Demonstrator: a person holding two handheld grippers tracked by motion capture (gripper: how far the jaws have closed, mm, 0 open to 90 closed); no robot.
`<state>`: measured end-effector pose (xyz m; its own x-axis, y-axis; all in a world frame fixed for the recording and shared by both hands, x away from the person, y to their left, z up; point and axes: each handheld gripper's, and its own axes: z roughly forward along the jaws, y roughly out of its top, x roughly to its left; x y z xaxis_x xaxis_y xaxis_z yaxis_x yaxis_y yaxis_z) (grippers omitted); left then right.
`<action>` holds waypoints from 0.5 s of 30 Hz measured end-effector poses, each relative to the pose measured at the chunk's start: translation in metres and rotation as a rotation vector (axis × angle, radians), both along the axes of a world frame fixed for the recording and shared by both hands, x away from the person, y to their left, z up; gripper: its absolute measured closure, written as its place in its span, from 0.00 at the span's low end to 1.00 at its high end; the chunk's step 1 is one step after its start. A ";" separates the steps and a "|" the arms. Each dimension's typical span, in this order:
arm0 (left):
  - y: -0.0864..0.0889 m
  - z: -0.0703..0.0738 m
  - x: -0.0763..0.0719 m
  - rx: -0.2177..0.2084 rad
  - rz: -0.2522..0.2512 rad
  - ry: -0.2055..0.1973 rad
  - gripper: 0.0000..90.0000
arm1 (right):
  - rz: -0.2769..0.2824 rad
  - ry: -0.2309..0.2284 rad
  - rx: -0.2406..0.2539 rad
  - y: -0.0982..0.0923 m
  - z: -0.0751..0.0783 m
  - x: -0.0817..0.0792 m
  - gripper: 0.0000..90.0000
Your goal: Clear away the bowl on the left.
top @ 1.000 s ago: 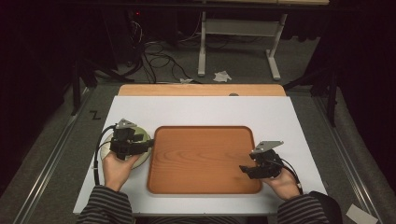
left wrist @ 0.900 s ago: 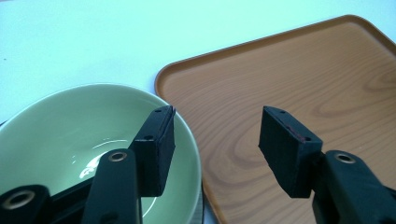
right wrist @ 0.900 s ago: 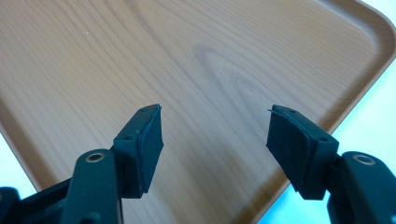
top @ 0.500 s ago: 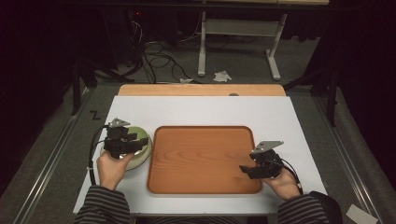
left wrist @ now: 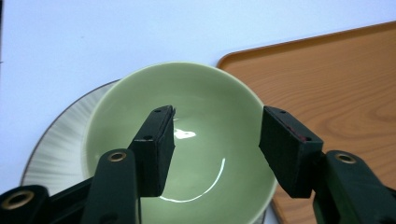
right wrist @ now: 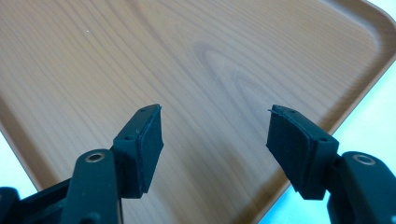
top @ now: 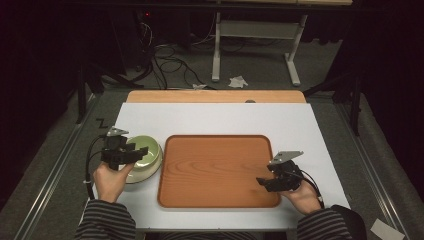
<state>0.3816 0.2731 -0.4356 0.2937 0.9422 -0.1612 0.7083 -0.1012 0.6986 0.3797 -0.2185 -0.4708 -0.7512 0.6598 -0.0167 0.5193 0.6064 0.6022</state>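
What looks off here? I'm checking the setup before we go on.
Nothing stands out. The green bowl sits upright and empty on a plate beside the tray, which lies flat and bare. Both grippers, left and right, are open.

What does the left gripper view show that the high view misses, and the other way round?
The left gripper view shows the green bowl's glossy inside and the ribbed plate under it, between the left hand-held gripper's open jaws. The high view adds the right hand-held gripper, open over the tray, and the floor cables. Both show bowl, tray and white table.
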 end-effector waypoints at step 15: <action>0.017 -0.003 0.000 0.021 0.087 0.013 0.50 | 0.002 0.000 -0.003 0.000 0.000 0.000 0.41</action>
